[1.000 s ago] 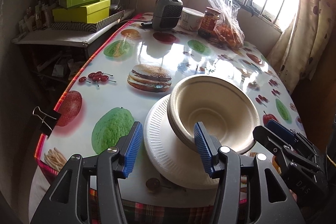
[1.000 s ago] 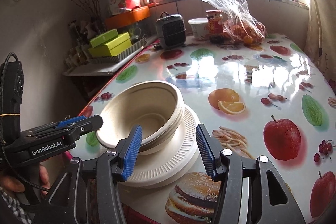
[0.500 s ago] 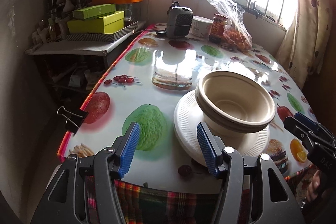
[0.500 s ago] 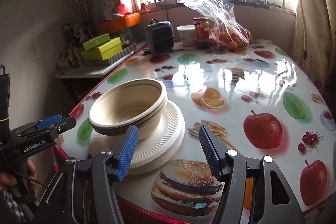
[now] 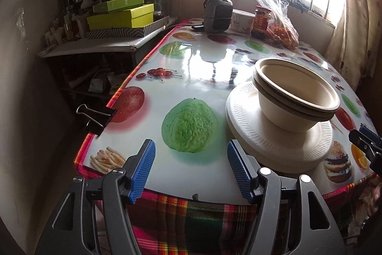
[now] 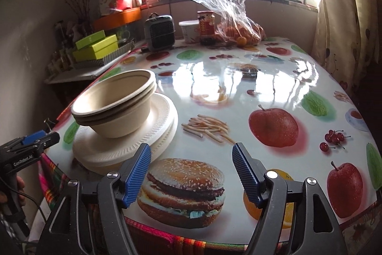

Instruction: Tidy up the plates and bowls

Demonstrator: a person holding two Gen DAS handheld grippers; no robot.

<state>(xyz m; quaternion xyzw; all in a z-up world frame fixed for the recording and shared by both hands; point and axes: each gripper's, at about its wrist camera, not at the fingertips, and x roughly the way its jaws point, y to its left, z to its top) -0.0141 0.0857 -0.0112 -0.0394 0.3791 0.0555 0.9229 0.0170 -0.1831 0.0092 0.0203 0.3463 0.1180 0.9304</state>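
Hovering at the near edge of the counter, the left gripper has its blue fingers spread apart with nothing between them; they have just been opening. The right gripper likewise stands apart and empty, having just widened too. Between the two grippers, close to that near edge, sits the stack of plates, two nested bowls resting upright on it. Far beyond the plates stand a small heater and a plastic bag of oranges.
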